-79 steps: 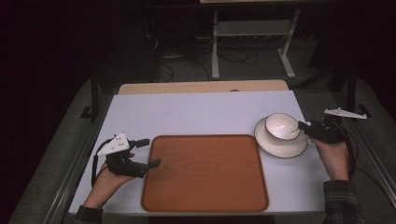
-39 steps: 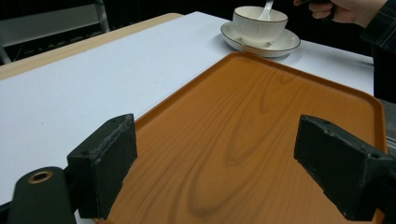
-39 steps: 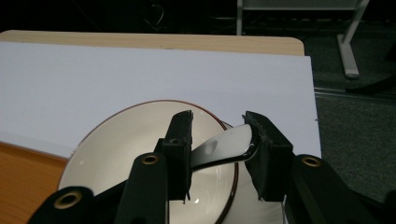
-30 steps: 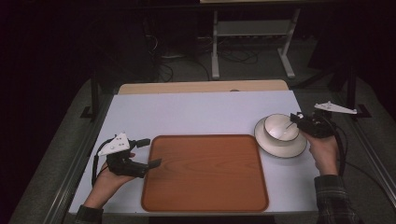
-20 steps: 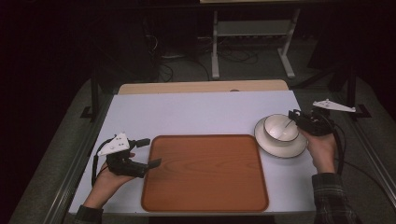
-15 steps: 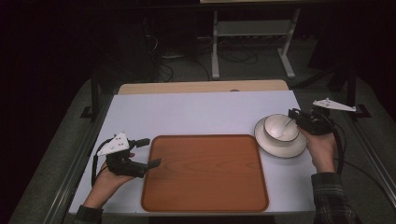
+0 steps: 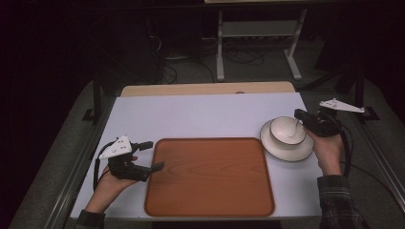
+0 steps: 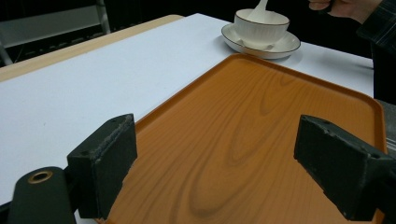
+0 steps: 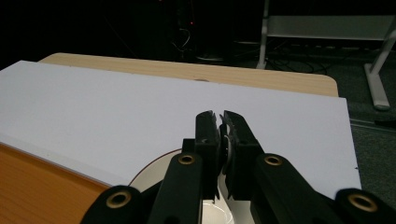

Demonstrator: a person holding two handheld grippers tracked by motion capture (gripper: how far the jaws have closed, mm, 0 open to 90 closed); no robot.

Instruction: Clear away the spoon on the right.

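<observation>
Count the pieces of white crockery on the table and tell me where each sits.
3: a saucer on the table right of the tray; a bowl standing on that saucer; a spoon standing in the bowl, its handle pinched in the right claw. None seems hidden.

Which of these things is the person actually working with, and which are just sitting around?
In use:
- spoon, pinched in the right tool
- bowl on its saucer
- wooden tray, with the left tool open at its edge

Just about:
- metal stand and cables on the floor behind the table
</observation>
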